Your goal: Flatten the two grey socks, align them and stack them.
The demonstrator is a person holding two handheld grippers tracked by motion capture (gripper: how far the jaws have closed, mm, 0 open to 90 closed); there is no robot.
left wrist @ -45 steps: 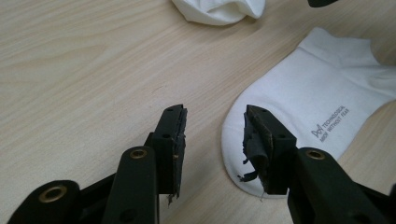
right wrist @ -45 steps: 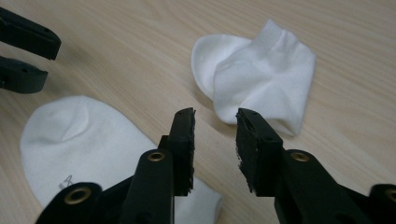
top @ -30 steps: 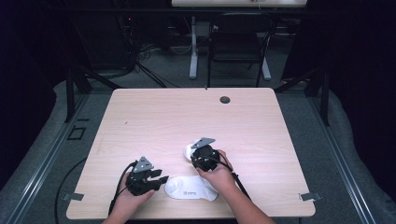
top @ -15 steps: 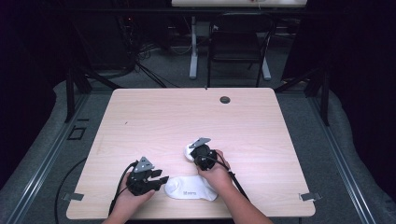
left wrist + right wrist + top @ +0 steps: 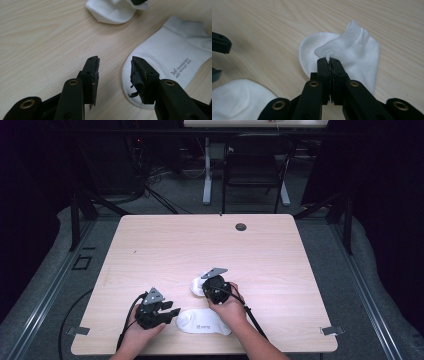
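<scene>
Two white socks lie on the wooden table (image 5: pixel 165 250). One sock (image 5: pixel 202 321) (image 5: pixel 175 57) lies flat near the front edge, small grey print on it. My left gripper (image 5: pixel 172 311) (image 5: pixel 115 67) is open at its toe, one jaw over the fabric and one over bare wood, touching nothing. The other sock (image 5: pixel 197 286) (image 5: pixel 359 52) is bunched a little farther back. My right gripper (image 5: pixel 205 288) (image 5: pixel 329 61) has just been closing and is shut on a pinched fold of this sock near its ribbed cuff.
A dark round grommet (image 5: pixel 241 226) sits near the table's far edge. A black chair (image 5: pixel 255 165) and cables stand on the floor beyond. Metal clips (image 5: pixel 330 330) mark the front corners. Bare wood stretches across the back and right of the table.
The right gripper has edged slightly left onto the bunched sock. The left gripper and the flat sock have stayed where they were.
</scene>
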